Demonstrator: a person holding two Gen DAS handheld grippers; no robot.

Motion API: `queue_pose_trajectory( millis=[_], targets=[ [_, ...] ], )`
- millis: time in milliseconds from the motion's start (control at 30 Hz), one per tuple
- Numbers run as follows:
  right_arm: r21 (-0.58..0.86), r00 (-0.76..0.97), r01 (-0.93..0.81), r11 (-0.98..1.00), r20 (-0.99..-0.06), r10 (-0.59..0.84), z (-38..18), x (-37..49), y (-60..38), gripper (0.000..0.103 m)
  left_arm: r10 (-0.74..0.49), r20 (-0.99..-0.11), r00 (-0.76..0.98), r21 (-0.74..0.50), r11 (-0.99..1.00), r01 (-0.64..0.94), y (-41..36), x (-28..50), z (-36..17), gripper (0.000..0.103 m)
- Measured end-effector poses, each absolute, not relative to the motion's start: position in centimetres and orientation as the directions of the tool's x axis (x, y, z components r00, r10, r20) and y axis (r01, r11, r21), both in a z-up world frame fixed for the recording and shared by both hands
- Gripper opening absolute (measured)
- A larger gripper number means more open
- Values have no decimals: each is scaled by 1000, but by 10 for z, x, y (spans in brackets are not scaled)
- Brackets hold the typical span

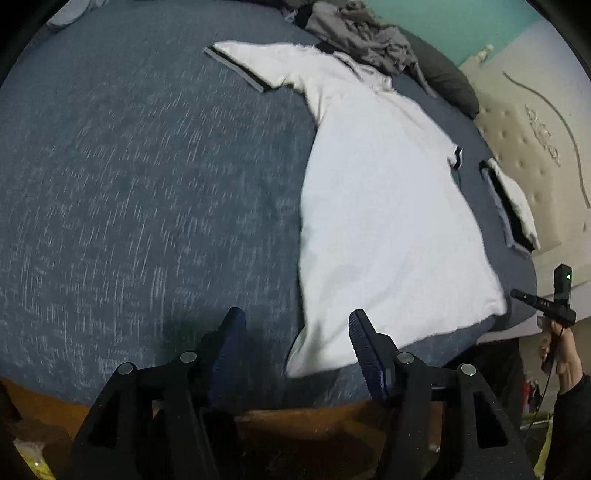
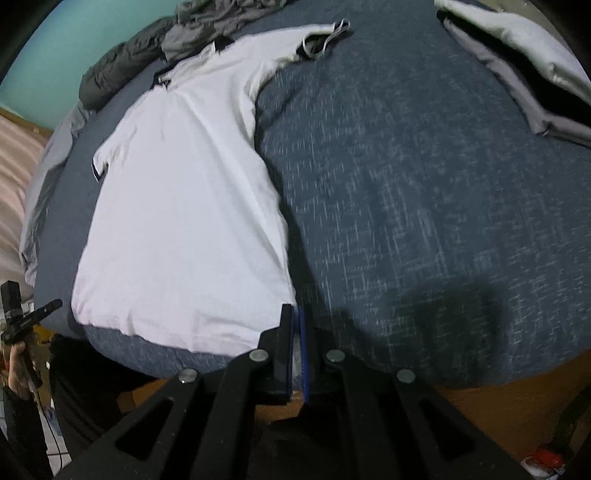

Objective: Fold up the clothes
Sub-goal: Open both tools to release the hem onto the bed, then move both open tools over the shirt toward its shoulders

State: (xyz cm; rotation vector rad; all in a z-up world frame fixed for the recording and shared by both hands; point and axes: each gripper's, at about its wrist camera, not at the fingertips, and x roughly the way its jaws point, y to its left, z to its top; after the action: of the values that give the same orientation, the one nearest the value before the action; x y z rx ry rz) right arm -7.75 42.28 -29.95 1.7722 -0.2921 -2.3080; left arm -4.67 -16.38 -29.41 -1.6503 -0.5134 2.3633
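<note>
A white polo shirt (image 1: 384,206) with dark-trimmed sleeves lies spread flat on a blue bed (image 1: 129,177); it also shows in the right wrist view (image 2: 177,206). My left gripper (image 1: 295,325) is open, its fingers hovering just above the shirt's near hem corner, holding nothing. My right gripper (image 2: 295,314) is shut on the shirt's other hem corner, white fabric pinched between the pads. The right gripper also appears at the far right of the left wrist view (image 1: 554,302), and the left gripper at the far left of the right wrist view (image 2: 22,317).
A heap of grey clothes (image 1: 362,33) and a dark pillow (image 1: 443,74) lie beyond the shirt's collar. A folded white and grey garment (image 2: 517,66) rests on the bed to the side. The bed's wooden edge (image 1: 295,424) is right below my fingers. A padded headboard (image 1: 535,147) stands beside the bed.
</note>
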Motion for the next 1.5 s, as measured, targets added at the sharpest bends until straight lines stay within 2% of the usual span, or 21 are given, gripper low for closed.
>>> queue_pose_trajectory(
  millis=[67,133,200,500,667,900,1500],
  targets=[
    [277,-269,64,-959,-920,-284,-292,-77,420,3,382,-854,-353,-417,-909,26,-165,-51,-293,66],
    [265,-284,79,-961,-918,-277,-286,-78,416,3,397,-842,-365,-436,-899,29,-165,-56,-290,74],
    [272,-300,84,-959,-911,-284,-280,-80,412,3,401,-835,-377,-444,-895,30,-163,-61,-288,76],
    [290,-329,112,-950,-892,-311,-265,-99,394,3,394,-818,-419,-450,-892,40,-154,-84,-281,76],
    [297,-335,131,-946,-885,-324,-264,-110,382,3,335,-825,-456,-394,-918,38,-148,-100,-276,76],
    [301,-338,147,-942,-880,-333,-266,-137,369,3,311,-824,-473,-376,-926,47,-141,-130,-280,76],
    [330,-373,156,-931,-853,-365,-287,-225,358,4,208,-854,-477,-288,-953,99,-132,-230,-324,79]
  ],
)
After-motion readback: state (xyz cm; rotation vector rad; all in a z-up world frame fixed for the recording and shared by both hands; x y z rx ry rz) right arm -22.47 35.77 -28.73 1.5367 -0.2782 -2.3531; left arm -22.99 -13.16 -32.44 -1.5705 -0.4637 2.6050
